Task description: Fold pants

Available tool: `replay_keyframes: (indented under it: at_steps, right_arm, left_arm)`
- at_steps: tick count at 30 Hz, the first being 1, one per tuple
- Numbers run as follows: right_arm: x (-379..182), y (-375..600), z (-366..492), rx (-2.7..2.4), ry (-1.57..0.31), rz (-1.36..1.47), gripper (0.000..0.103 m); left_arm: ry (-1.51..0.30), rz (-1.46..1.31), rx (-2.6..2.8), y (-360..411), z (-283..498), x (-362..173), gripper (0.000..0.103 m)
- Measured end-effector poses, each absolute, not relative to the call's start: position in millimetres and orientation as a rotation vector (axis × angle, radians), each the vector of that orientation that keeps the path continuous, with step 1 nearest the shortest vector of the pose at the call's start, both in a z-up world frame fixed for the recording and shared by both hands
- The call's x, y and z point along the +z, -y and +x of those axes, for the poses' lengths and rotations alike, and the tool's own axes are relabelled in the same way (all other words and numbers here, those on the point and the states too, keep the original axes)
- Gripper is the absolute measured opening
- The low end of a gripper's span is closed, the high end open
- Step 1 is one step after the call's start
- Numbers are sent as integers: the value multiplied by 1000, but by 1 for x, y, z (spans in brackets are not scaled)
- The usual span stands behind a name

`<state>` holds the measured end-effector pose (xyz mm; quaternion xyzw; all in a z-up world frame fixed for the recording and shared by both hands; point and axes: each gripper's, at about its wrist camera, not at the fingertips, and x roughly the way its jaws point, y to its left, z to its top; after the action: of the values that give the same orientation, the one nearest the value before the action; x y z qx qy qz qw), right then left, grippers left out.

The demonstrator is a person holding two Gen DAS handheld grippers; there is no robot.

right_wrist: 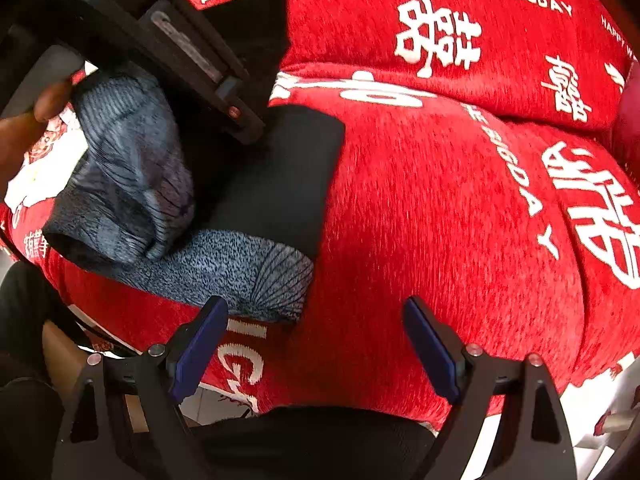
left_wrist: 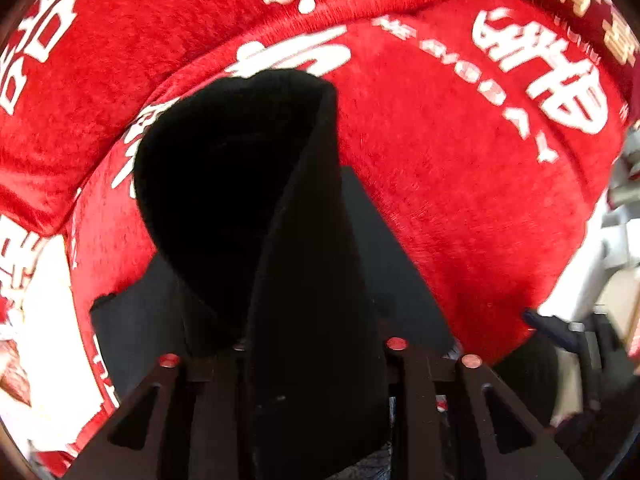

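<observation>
**Pants bunched up on a red sofa cover, left gripper buried in fabric**

The pants (right_wrist: 276, 184) lie on the left part of a red cushion (right_wrist: 440, 208) printed with white characters, the dark fabric spread flat and a blue-grey patterned part (right_wrist: 240, 272) at the near edge. The left gripper (right_wrist: 240, 120) points down into them, and a fold of black cloth (left_wrist: 280, 208) runs up between its fingers and blocks most of its own camera view, so it's clamped on the pants. The right gripper (right_wrist: 316, 344) hangs near the cushion's front edge, jaws wide apart and holding nothing. A second red cushion (right_wrist: 460, 24) sits behind. A person's hand (right_wrist: 28, 128) shows at the far left.
</observation>
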<state>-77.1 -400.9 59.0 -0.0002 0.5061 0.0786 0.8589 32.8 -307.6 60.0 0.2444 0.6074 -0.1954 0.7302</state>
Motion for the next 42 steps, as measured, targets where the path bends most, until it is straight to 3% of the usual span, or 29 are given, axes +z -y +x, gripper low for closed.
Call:
replay_keyframes:
  at_steps: [1,3,4,10,13,16,20,26,34,36,38,42]
  right_arm:
    - [58,401,-78,158,-1070,-1,91]
    - [58,405,-79,149,-1075,1,91]
    - [59,406,-81,150,-1073,8,91]
    - [72,410,-92,144,-1049,38,91]
    - [81,405,-93,165,-1028,37,92]
    - [91,395,-93,208,-997,33,93]
    - [97,392,-84,221,-969,85,97]
    - [87,410,-54,124,-1052,329,98]
    - [89,380,-65,244,-1053,388,98]
    - [83,370,-57,253,-1065,410,88]
    - [83,351,-50,292,-1108,380,17]
    - [120,336,-55,300,-1025,290,10]
  left_arm:
    - [-1339,523,-433,309,34,57,45]
    - [-1341,510,-435,311,33,61,51]
    - [-1352,498,-452,312,33,65,62]
    - [-1322,274,-638,297,30,131,69]
    - [-1175,230,-656,267,24,168,100]
    - [-1079,287,-548,228,20,167,101]
    - [-1163,295,-385,170,24,116,101]
    - [-1276,-2,-278,98,22,69,101]
    - [-1207,-32,-245,91,12,67,101]
    - [-1203,-29,-248,88,13,66,101]
    - [-1197,-21,-247,82,10,69,101]
    - [-1169,-46,-238,67,11,80,101]
